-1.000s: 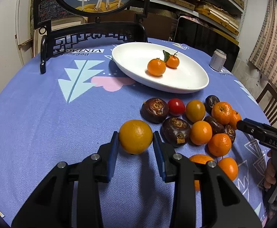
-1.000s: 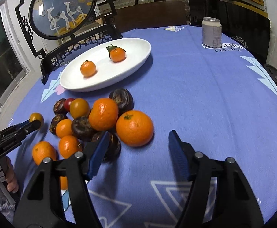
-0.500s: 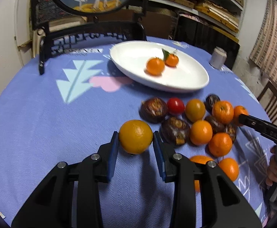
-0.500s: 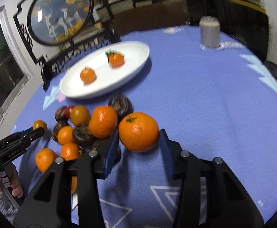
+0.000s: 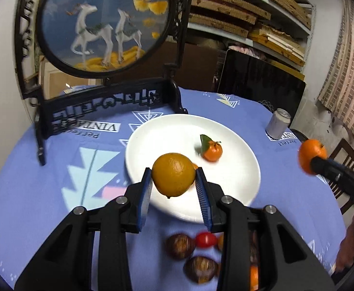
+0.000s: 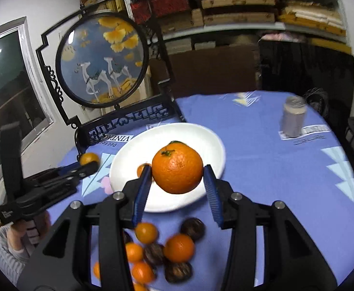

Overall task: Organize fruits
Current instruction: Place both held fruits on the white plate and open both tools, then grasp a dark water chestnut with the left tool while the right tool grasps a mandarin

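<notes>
The smooth yellow-orange round fruit (image 5: 173,178) is pinched between the blue ribbed pads of the left gripper (image 5: 174,186), held in the air over the near edge of the white oval ceramic plate (image 5: 235,177). The larger, dimpled deep-orange mandarin with a green stem (image 6: 177,167) is clamped the same way in the right gripper (image 6: 178,184), also lifted above the near part of the plate.

On the plate lies a small mandarin with a green leaf (image 5: 211,150); a second small orange fruit (image 6: 143,168) shows partly behind the right gripper's left pad. In front of the plate, on the blue cloth-covered round table (image 5: 31,181), sits a blurred cluster of loose fruit: glossy dark brown rounded ones (image 5: 180,246), a shiny red tomato-like one (image 5: 206,239) and several small mandarins (image 6: 179,247).

Just behind the plate, the cloth bears a printed label reading "VINTAGE" with "Perfect" (image 5: 97,127), seen upside down. Behind that stands a black carved-wood stand holding a round painted screen of two white deer (image 5: 104,24). Right of the plate stands a pale metal drink can (image 5: 278,124), its label unreadable.
</notes>
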Demonstrator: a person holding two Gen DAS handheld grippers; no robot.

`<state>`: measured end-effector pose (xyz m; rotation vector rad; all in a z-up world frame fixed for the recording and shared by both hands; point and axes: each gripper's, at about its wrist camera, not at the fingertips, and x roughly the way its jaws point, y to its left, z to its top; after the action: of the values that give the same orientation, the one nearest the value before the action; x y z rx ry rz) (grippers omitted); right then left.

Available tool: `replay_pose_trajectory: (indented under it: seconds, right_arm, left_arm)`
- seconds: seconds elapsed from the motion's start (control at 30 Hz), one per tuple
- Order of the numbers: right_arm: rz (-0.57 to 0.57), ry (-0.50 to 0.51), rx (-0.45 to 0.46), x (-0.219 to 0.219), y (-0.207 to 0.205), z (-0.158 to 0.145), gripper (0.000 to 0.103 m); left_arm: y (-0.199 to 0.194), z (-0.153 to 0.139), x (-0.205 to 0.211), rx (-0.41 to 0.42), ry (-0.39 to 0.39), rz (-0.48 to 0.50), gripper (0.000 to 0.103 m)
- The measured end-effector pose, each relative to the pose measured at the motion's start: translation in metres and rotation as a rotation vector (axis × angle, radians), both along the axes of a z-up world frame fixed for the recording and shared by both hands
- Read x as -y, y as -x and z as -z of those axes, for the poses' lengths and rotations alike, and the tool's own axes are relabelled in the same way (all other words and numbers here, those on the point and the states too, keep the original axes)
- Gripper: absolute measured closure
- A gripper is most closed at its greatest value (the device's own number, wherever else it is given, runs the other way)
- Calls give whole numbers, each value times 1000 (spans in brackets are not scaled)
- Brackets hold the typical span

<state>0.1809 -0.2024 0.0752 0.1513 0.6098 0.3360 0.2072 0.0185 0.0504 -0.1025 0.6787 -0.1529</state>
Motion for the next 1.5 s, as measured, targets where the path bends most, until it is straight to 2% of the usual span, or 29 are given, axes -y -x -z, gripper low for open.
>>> replay_pose_trajectory:
  seconds: [0.23, 0.43, 0.47, 0.5, 0.53, 0.63, 0.73, 0.77, 0.93, 0.97, 1.07, 1.23, 1.37, 1.5]
  right_arm:
    - [-46, 63, -138, -31, -63, 52, 58]
    - [-56, 96, -201, -37, -85, 77, 57]
    - [-56, 95, -203, -38, -86, 78, 56]
    - [-57, 93, -198, -38, -85, 78, 47]
    - [-57, 94, -190, -38, -85, 76, 42]
    - [-51, 97, -151, -36, -79, 66, 40]
    - [-48, 74, -122, -31, -69, 52, 40]
    - [-49, 68, -113, -29, -65, 48, 40]
    - [-52, 42, -49, -22, -30, 22, 34]
    - [-56, 38, -38, -21, -21, 19, 33]
    - [-59, 28, -19, -18, 2, 15, 29]
    - [-42, 13, -1, -5, 44, 22, 25]
    - [-24, 12, 9, 5, 69, 35, 19]
    - [-18, 9, -18, 10, 69, 45, 19]
  left_arm:
    - [-63, 39, -1, -88, 3, -22, 67]
    - [-90, 63, 0, -139, -10, -2, 67]
    - [-91, 65, 0, -145, -11, -1, 67]
    - [-92, 66, 0, -149, -13, -2, 67]
    - [-92, 66, 0, -150, -14, -6, 66]
    - [-87, 56, -1, -118, -8, -17, 65]
    - [-77, 43, -3, -88, 4, -27, 51]
    - [-72, 38, -3, -71, 7, -33, 50]
    - [-29, 22, -6, -18, -14, -33, 47]
    - [-21, 22, -7, -13, -14, -39, 44]
    - [9, 28, -14, -18, -9, -57, 43]
    - [53, 46, -18, -43, -4, -59, 40]
    - [60, 58, -8, -67, -39, -43, 39]
    - [54, 69, 3, -96, -76, -16, 39]
